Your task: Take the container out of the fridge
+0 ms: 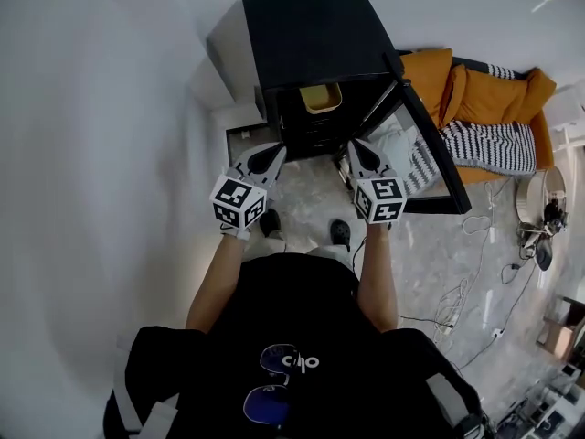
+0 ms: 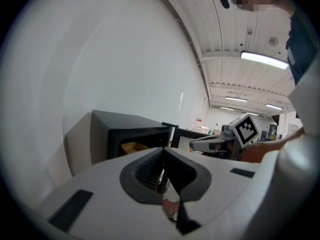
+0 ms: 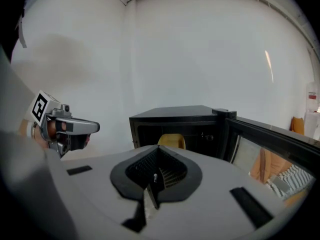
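Progress: door [image 1: 430, 154] stands open; container [image 1: 321, 97] sits untouched inside the fridge [image 1: 311, 35]. By my reading, reach, grip and lift-out are all left.
Container: ahead of both tools, straight beyond your right one.
Left tool [image 1: 268, 160]: pressed together, empty.
Right tool [image 1: 358, 154]: pressed together, empty; spread one before gripping.
Room: open floor ahead of you; door edge just right of the right tool, wall left of the left.

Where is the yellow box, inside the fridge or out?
Inside. The yellow container sits within the black fridge, past its open door.
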Motion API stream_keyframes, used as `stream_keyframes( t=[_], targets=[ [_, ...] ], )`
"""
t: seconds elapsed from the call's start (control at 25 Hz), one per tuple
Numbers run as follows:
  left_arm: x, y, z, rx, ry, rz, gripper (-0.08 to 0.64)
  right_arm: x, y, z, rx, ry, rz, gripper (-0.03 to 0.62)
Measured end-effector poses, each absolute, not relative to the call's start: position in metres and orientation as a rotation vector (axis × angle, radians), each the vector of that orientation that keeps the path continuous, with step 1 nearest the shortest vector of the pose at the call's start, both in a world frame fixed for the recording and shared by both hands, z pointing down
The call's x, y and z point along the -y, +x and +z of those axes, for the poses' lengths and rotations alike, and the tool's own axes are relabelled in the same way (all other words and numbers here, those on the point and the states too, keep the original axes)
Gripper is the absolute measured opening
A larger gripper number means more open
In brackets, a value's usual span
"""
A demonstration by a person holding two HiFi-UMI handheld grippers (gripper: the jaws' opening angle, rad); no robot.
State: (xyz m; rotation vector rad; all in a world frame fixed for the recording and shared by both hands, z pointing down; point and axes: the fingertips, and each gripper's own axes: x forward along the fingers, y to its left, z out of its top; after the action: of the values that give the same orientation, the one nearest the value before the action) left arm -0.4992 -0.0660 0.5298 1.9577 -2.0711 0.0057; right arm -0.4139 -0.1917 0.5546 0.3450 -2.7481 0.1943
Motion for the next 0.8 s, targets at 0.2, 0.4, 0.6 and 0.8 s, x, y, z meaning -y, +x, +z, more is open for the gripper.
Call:
stream_keyframes(
  t=[0.2,0.4,0.6,0.8],
  targets=[
    [0.064,-0.501,0.537,2.054,2.014,0.037,0.006,0.193,-0.419,0.559,2.749,0.406,0.198,0.008],
    [0.070,-0.504,0.538,2.013,2.052,0.014,0.006,0.184,-0.429,0.572,2.744,0.417,0.232,0.008],
    [0.078,-0.505,0.545,1.981,2.077,0.016,0.006,0.179,-0.439,0.577,2.759,0.407,0.280,0.008],
    [0.085,-0.511,0.549,1.968,2.076,-0.002,0.006,0.189,-0.451,0.579,2.788,0.434,0.332,0.008]
  ],
)
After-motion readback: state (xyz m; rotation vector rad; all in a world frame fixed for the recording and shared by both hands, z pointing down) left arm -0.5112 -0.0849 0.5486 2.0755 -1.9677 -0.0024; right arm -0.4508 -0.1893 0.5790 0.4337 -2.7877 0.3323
